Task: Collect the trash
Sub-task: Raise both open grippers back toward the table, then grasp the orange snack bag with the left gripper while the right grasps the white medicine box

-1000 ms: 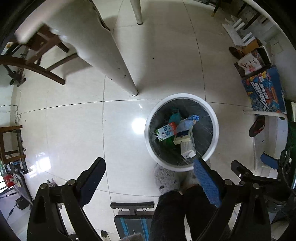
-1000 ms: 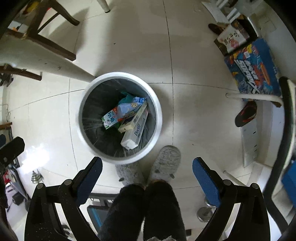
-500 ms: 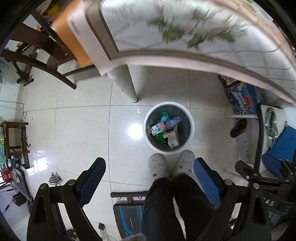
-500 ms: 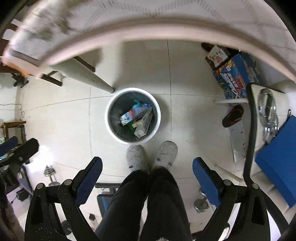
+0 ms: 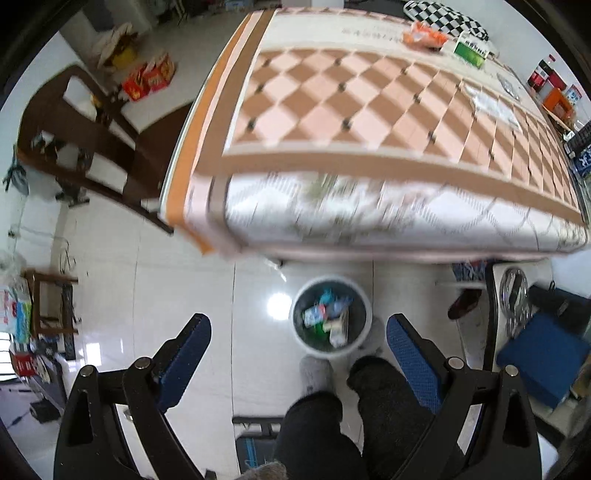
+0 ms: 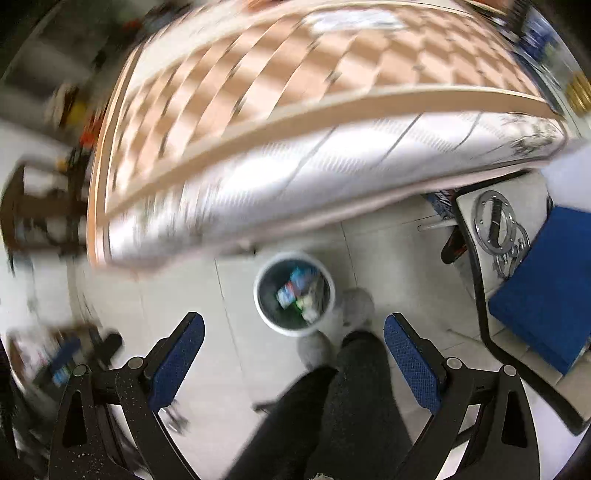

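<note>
A white-rimmed trash bin stands on the tiled floor below the table's near edge, holding several cartons and wrappers. On the checkered tablecloth at the far side lie an orange wrapper, a green packet and a clear plastic wrapper. My left gripper is open and empty, high above the floor. My right gripper is also open and empty. Both views are blurred by motion.
A table with an orange and pink checkered cloth fills the upper half. A dark wooden chair stands at the left. A person's legs and grey slippers are beside the bin. A blue cushion lies at the right.
Both grippers have risen from just above the bin to above table height and tilted up. The tabletop has come into view and the bin looks smaller. Both stay open.
</note>
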The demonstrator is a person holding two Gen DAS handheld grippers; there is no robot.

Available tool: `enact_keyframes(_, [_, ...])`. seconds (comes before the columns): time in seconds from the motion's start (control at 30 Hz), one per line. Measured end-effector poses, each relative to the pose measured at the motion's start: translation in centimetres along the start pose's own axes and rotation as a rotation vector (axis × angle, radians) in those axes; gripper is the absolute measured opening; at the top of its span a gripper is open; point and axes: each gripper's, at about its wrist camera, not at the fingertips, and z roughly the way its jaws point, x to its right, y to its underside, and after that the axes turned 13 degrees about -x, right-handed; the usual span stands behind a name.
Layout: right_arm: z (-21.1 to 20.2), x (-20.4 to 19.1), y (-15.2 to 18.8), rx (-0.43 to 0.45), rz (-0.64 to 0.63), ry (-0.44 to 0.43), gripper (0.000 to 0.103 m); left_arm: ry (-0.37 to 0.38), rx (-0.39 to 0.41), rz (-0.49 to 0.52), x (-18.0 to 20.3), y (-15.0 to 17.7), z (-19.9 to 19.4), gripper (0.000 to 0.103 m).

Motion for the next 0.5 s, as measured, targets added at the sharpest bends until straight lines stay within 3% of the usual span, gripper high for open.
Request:
enact_keyframes(0.27, [-4.1,9.6,-17.8,0.087,0.403,-0.169,0.099,-0.071,-0.013,-0.057,5.4,-12.4,1.5,0.097])
enact_keyframes(0.5, [-0.9,14.4,-32.4,0.045,0.675,-0.242,0.099,-0.138,-0.115,-0.143,7.5,-23.1,4.6,0.097])
